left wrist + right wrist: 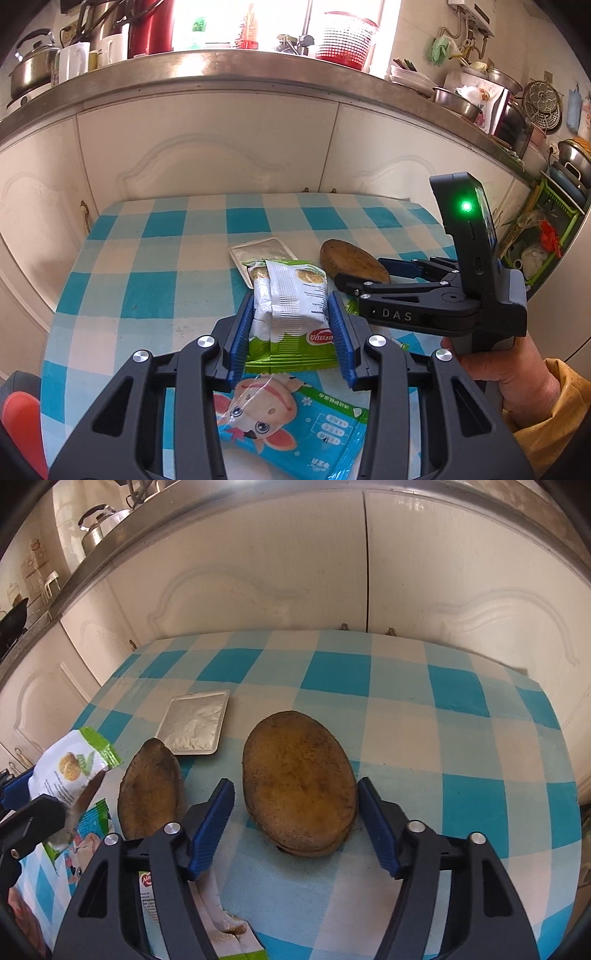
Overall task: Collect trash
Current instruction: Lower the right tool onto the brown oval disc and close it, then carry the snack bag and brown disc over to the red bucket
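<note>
Cream cabinet doors (258, 572) back a small counter (461, 746) draped in a blue-and-white checked cloth. My left tongs (291, 332) are closed on a green-and-white snack wrapper (291, 295), their blue pads pressing its two long sides; the wrapper stands up from the cloth, lifted at its near end. Just below it, nearer me, lies a blue cartoon-printed packet (295, 424), flat on the cloth. Beyond the wrapper a silver foil pouch (260, 251) lies flat, partly hidden behind it.

My right tongs (295, 823) stand open, pads either side of a brown oval husk (299, 782) and apart from it, on the cloth. A second, narrower brown husk (151, 794) sits just left of the left pad. In the left wrist view my right hand (517, 373) grips the handle from below, with the tool levelled low over the right side of the counter, fingers pointing toward the far left.

Step in hand, as I judge it: securing the first pieces of trash. To do it well, I should lower the right tongs until the pads straddle the husk at its widest part, then close squarely; the husk looks rigid, and a glancing grip might let it skid. The left should hold its wrapper clear of the packet beneath.
</note>
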A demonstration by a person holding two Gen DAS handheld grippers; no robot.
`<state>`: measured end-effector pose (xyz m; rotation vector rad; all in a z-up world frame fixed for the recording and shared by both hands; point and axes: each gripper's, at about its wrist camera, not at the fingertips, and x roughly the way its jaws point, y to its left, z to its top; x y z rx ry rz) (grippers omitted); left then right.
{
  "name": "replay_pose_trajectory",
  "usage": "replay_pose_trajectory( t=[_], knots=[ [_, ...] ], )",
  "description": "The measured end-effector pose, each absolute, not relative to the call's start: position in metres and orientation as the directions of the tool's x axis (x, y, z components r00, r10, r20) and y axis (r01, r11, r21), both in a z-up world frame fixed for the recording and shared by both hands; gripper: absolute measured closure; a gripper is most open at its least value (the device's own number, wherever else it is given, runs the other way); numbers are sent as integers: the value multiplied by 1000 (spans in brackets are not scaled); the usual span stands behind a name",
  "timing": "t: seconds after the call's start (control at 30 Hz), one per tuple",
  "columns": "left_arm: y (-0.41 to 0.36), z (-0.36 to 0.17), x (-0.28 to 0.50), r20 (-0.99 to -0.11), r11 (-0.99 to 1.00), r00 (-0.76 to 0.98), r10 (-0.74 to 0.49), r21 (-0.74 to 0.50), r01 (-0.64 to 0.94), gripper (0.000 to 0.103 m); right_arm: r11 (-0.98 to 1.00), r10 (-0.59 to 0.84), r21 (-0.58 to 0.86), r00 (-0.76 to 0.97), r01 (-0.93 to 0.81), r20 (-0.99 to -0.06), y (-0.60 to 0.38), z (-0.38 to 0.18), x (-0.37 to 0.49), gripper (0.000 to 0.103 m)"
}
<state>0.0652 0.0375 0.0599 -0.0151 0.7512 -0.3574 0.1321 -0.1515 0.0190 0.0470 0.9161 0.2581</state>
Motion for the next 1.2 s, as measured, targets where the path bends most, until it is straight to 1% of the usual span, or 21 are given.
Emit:
replay_pose_trajectory(
  t=[0.23, 0.47, 0.8, 1.2],
  knots=[
    [48, 60, 62, -662, 943, 678, -320, -151, 297, 61, 970, 234, 151, 584, -189, -777, -153, 20, 130, 42],
    [58, 62, 55, -659, 945, 683, -316, -159, 284, 61, 971, 240, 181, 608, -159, -757, -161, 23, 112, 42],
    [76, 65, 36, -656, 952, 691, -304, -170, 256, 61, 964, 254, 240, 655, -113, -712, -175, 41, 72, 42],
    [111, 65, 4, -662, 961, 697, -274, -175, 212, 61, 943, 299, 318, 674, -100, -675, -166, 54, 17, 42]
  ],
)
